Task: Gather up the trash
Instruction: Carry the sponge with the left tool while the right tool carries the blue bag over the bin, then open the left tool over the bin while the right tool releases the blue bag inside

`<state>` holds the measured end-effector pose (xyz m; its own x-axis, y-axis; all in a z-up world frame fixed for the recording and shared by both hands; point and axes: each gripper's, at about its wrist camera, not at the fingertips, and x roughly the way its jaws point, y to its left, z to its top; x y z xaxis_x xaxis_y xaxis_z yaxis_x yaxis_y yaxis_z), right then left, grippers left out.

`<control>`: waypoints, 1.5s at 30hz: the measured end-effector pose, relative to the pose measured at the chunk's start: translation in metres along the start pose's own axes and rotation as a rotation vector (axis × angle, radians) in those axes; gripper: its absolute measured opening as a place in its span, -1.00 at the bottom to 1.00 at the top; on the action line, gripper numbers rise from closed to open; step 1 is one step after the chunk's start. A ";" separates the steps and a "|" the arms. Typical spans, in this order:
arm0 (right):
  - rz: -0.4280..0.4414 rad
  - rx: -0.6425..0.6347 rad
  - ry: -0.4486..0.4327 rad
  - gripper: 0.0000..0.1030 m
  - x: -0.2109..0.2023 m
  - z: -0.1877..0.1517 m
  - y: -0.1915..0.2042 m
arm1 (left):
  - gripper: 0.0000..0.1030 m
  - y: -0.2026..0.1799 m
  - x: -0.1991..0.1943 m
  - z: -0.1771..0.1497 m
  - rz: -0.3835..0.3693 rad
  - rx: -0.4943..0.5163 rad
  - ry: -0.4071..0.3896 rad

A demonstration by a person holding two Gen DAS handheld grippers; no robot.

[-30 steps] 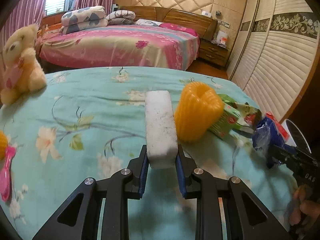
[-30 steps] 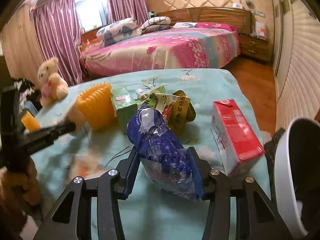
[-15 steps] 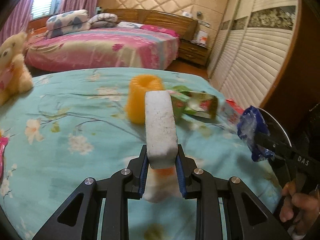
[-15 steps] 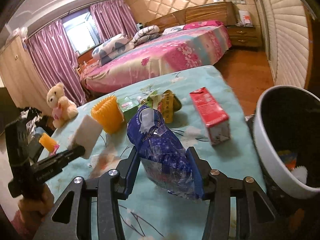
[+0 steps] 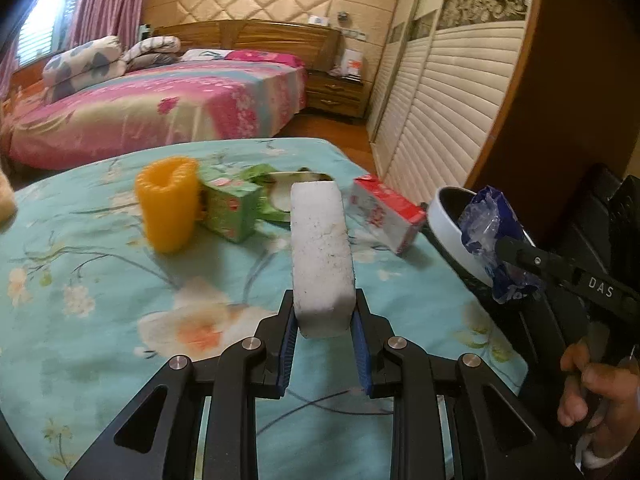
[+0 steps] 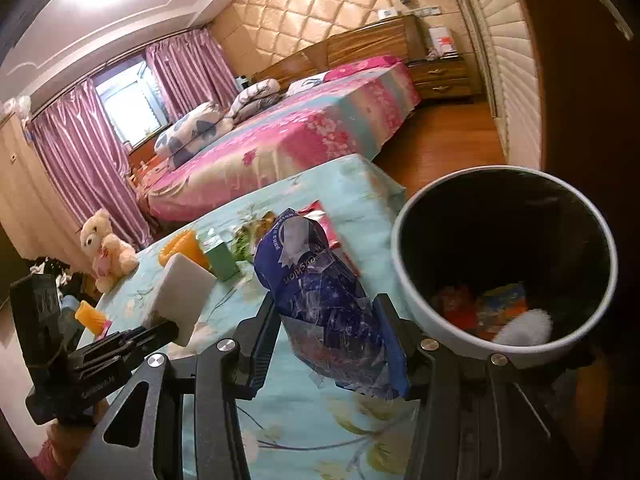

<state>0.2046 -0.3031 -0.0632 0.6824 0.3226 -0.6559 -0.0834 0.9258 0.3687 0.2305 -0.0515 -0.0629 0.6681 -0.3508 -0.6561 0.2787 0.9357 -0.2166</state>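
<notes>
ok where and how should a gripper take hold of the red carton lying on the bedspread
Grip the red carton across its two long side faces, near mid-length, coming down from above. It lies flat on the teal bedspread with its broad face up, and the space beside it looks free: the green box sits apart.

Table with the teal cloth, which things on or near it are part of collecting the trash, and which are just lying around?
Part of the job:
- white foam block, held in left gripper
- blue wrapper, held in right gripper
- trash bin
- red carton
- green carton

Just lying about:
- teddy bear
- yellow ribbed cup
</notes>
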 end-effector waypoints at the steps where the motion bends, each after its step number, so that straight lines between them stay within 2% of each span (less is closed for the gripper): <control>1: -0.005 0.003 -0.003 -0.07 -0.002 0.000 -0.003 | -0.53 -0.003 0.001 0.001 -0.005 0.006 -0.001; 24: -0.068 0.087 -0.056 -0.07 -0.030 0.001 -0.052 | -0.53 -0.057 0.032 0.013 -0.078 0.095 0.016; 45: -0.147 0.153 -0.067 -0.07 -0.031 0.025 -0.095 | -0.52 -0.116 0.077 0.037 -0.155 0.193 0.022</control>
<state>0.2092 -0.4060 -0.0613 0.7265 0.1680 -0.6663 0.1282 0.9195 0.3716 0.2754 -0.1883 -0.0620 0.5929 -0.4865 -0.6417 0.5044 0.8455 -0.1750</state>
